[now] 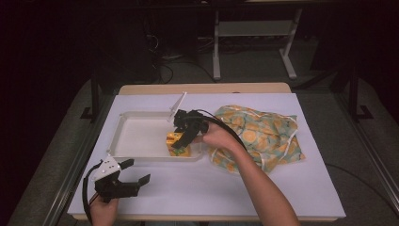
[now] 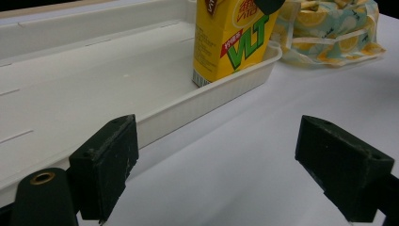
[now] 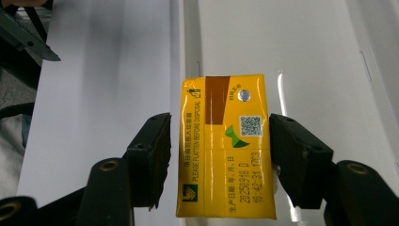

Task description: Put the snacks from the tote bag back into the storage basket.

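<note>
I have the right claw (image 3: pixel 219 155) set on the yellow drink carton (image 3: pixel 225 146), one jaw at each side and close against it; I judge I am setting the carton down in the near right corner of the white tray (image 1: pixel 136 136), where it stands upright on the floor by the rim; next comes letting go and lifting straight up so it does not topple; the carton is glossy yellow, green lettering on its face, a foil straw hole on top; my left claw (image 1: pixel 134 172) hangs released, holding nothing, over the bench (image 1: pixel 211 188).
</note>
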### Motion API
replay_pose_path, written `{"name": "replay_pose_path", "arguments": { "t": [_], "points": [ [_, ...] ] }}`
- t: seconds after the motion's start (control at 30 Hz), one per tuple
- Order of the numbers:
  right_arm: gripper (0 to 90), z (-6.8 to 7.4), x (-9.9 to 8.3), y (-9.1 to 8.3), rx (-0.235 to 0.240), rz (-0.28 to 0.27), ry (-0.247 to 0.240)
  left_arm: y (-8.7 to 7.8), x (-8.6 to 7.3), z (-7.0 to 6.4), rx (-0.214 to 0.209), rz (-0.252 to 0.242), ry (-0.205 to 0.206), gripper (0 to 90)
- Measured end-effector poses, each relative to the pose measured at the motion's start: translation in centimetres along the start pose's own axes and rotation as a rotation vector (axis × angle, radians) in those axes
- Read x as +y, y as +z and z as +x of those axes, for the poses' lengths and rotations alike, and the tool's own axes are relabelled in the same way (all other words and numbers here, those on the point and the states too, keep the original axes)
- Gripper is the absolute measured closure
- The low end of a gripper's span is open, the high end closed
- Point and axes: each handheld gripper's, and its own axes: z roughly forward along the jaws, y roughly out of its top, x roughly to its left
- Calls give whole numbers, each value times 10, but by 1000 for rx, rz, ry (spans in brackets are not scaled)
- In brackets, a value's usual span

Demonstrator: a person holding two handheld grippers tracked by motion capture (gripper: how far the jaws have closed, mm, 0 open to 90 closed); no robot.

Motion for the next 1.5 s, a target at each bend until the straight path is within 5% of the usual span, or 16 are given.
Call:
{"name": "replay_pose_path", "arguments": {
  "t": [1.5],
  "points": [
    [353, 4, -29, -53, -73, -109, 70, 1, -1, 1, 2, 7, 2, 134]
  ]
}}
